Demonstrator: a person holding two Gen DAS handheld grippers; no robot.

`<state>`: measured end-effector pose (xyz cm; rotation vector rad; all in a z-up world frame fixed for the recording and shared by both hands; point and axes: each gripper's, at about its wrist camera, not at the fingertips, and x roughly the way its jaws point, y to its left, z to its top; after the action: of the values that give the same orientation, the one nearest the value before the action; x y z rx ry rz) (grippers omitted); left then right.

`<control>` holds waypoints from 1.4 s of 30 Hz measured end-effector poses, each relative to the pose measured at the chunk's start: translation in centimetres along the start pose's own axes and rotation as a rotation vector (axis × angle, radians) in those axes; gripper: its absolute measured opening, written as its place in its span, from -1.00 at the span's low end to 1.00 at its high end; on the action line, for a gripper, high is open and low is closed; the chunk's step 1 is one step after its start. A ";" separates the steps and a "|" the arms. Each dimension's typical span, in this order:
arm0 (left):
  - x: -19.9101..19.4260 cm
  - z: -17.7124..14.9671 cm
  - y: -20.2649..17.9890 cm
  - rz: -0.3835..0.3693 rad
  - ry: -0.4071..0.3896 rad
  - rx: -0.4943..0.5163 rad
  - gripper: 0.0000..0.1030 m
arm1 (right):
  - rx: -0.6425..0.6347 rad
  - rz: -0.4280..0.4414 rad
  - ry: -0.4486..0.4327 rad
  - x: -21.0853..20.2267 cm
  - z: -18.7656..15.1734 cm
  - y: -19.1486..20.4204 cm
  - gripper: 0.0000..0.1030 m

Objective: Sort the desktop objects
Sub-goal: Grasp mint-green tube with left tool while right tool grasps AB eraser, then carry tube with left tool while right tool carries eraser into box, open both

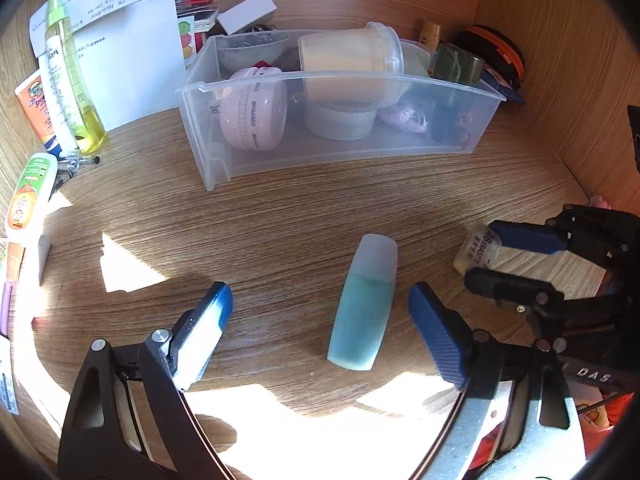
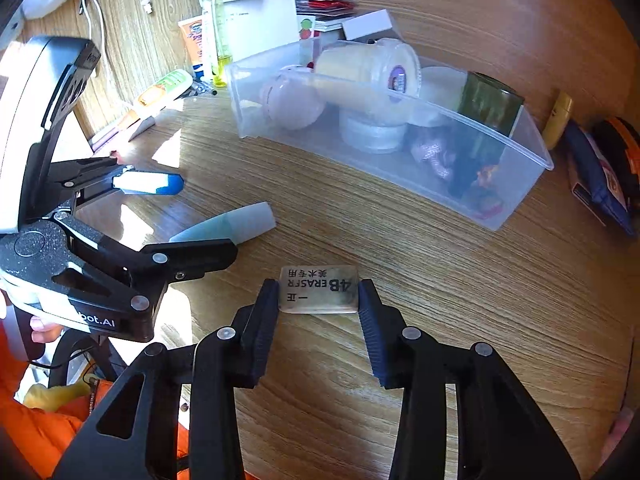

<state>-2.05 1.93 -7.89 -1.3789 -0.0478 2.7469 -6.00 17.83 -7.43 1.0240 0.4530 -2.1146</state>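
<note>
A: While the left gripper (image 1: 320,316) is held wide open over the desk (image 1: 280,216), the teal bottle (image 1: 366,304) is seen lying flat between its fingers, untouched.

B: Confirmed. Right side?

A: The eraser (image 2: 319,289) is clamped between the right gripper (image 2: 319,300) pads, marked "4B ERASER". Whether it is lifted off the wood cannot be told.

B: Bin?

A: The clear bin (image 1: 340,148) is located beyond both, already filled with jars.

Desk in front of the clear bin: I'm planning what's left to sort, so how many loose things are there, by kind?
Bottles: 1, the pale blue bottle, lying flat.
Erasers: 1, the 4B eraser, gripped by the right gripper.
Total: 2
</note>
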 end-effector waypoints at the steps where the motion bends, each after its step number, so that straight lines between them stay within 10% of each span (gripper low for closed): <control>1: 0.1 0.0 -0.3 0.012 -0.004 0.010 0.58 | 0.008 -0.011 -0.005 -0.2 0.0 -0.5 -0.29; 6: 0.2 0.2 -1.3 0.026 -0.022 0.048 0.19 | 0.031 -0.032 -0.019 -0.9 0.3 -1.5 -0.29; 10: 0.1 0.2 -1.6 0.057 -0.048 0.049 -0.52 | 0.034 -0.031 -0.030 -1.1 0.5 -1.6 -0.29; 42: -4.0 5.8 1.9 -0.005 -0.254 -0.101 -0.52 | 0.088 0.000 -0.197 -3.4 6.6 -3.4 -0.29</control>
<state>-4.45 -0.20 -1.34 -1.0378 -0.2055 2.9350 -10.59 17.84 -0.65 0.8528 0.2651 -2.2255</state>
